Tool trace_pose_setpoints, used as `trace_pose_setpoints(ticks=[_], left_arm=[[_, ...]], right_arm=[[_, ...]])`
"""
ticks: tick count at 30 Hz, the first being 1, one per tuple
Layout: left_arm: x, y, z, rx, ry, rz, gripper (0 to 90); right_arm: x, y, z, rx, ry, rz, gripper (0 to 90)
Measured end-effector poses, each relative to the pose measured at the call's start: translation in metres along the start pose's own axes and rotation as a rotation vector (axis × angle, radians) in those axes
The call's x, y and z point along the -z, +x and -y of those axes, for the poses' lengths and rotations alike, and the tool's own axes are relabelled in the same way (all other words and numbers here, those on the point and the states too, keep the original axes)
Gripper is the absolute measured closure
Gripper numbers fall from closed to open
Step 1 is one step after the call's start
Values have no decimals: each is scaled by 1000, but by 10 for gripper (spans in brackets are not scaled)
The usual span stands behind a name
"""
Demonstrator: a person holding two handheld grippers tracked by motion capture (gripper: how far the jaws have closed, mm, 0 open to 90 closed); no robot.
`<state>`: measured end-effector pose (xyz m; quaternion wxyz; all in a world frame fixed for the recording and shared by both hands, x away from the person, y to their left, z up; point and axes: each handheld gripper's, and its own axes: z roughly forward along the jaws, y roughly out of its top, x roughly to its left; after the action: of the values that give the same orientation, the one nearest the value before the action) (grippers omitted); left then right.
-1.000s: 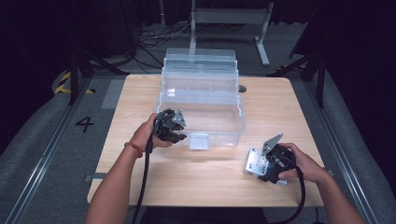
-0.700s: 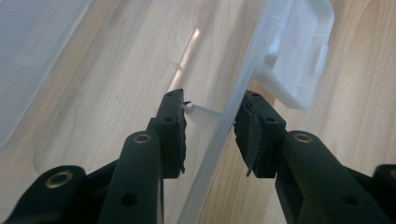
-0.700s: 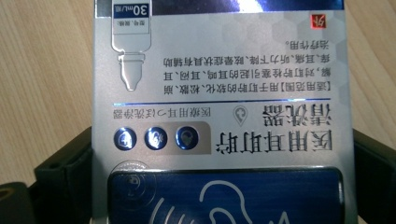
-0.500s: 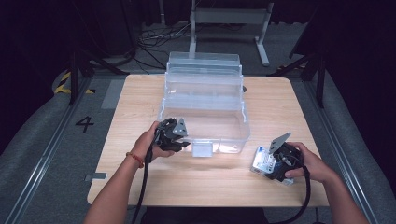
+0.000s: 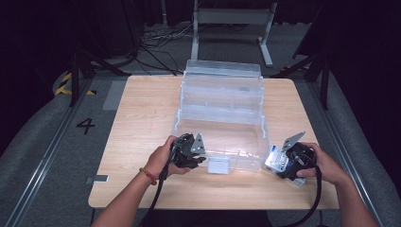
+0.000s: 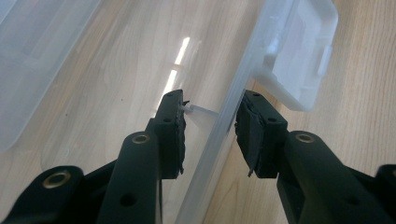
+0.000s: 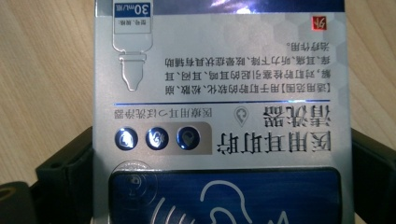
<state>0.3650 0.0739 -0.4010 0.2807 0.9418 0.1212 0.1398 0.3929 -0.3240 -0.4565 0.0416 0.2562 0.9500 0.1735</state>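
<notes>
Clear plastic fills the middle of the table: the storage bin (image 5: 221, 124) has slid toward the person since a second ago, its front wall now close to the near edge; the left gripper (image 5: 193, 152) has come back with it, jaws spread either side of the bin's front rim (image 6: 223, 122) beside the latch (image 6: 299, 51), not clamped; so the pull looks finished and the bin within reach; the right gripper (image 5: 286, 161) stays clenched on the blue-and-silver ear-drops box (image 7: 219, 116), having drifted slightly right, just off the bin's near right corner; dropping the box in looks like the next job.
</notes>
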Motion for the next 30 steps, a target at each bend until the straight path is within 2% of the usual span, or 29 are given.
trace_pose_setpoints(ticks=[3, 6, 10, 15, 18, 21, 24, 27, 29, 30], left_arm=[[1, -1, 1, 30, -7, 26, 563], [5, -1, 2, 62, -45, 44, 468], [23, -4, 1, 85, -123, 14, 343], [56, -1, 8, 103, -175, -36, 279], [74, 0, 19, 116, -173, -90, 258], [87, 0, 33, 131, -175, -111, 254], [96, -4, 52, 128, -123, -152, 249], [96, -7, 72, 146, -87, -145, 240], [92, -10, 86, 163, -58, -142, 234], [88, -12, 95, 171, -45, -128, 230]], right_arm=[[1, -3, 3, -14, -3, 6, 43], [1, -4, 5, -20, -6, 8, 43], [2, -5, 6, -25, -9, 10, 44], [3, -5, 9, -30, -13, 8, 45], [4, -5, 10, -34, -16, 9, 46], [5, -5, 10, -40, -16, 15, 47], [5, -5, 11, -37, -13, 17, 46], [6, -3, 13, -53, -10, 22, 44], [6, -1, 15, -62, 1, 37, 43], [6, 0, 15, -65, 4, 38, 43]])
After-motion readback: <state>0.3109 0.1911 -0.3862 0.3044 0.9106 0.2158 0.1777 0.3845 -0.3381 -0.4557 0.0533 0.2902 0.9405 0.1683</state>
